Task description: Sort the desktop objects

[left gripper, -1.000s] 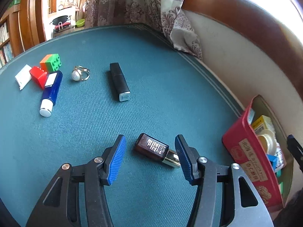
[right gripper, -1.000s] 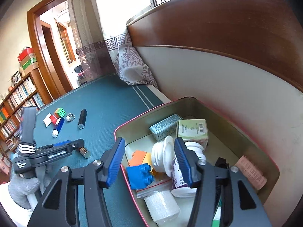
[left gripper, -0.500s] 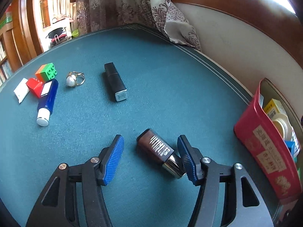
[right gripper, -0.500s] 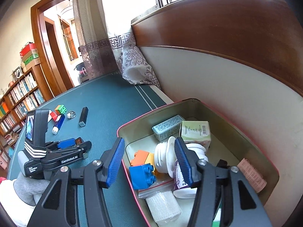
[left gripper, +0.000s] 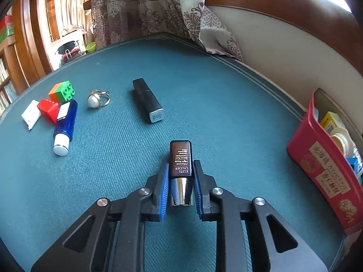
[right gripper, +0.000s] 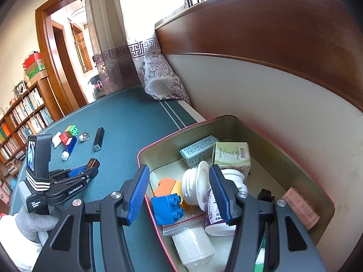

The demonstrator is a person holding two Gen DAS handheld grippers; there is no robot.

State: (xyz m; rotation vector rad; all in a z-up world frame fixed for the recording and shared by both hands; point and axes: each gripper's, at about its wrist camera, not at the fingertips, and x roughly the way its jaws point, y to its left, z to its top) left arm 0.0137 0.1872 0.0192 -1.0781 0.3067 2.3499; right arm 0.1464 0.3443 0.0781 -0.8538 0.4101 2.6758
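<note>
Indoors, a teal tabletop (left gripper: 226, 104) meets a white wall (right gripper: 261, 104) with wood panelling, a patterned curtain (left gripper: 147, 6) hanging at its far edge. Left gripper (left gripper: 180, 176) clamps a brown bottle (left gripper: 180, 158) above the cloth; right gripper (right gripper: 179, 192) hangs wide over the red tin (right gripper: 326, 195) by the wall, bookshelves (right gripper: 20, 122) behind
</note>
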